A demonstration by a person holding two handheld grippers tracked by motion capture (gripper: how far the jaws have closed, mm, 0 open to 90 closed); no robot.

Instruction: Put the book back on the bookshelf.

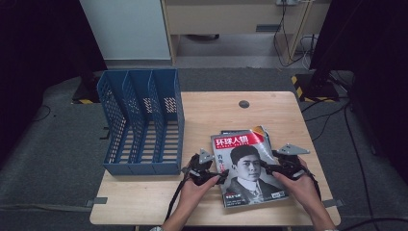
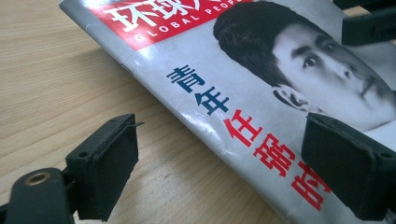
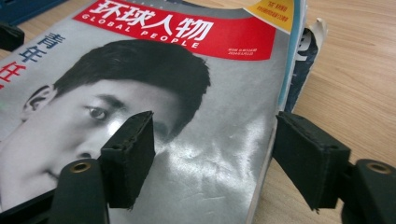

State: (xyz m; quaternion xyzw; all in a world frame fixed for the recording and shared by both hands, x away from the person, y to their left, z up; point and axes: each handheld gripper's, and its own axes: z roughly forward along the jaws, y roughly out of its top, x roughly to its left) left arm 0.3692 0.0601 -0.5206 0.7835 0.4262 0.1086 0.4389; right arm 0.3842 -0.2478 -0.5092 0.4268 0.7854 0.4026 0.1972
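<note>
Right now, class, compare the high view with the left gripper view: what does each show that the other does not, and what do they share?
High view alone: the blue file rack, the right gripper at the magazine's right edge, both hands, floor cables. Left gripper view alone: the blue and red characters down the cover's left side and the left gripper with fingers standing open astride that edge. Shared: the magazine and the wooden table.

lower magazines (image 1: 261, 131) mostly hidden beneath cover
</note>
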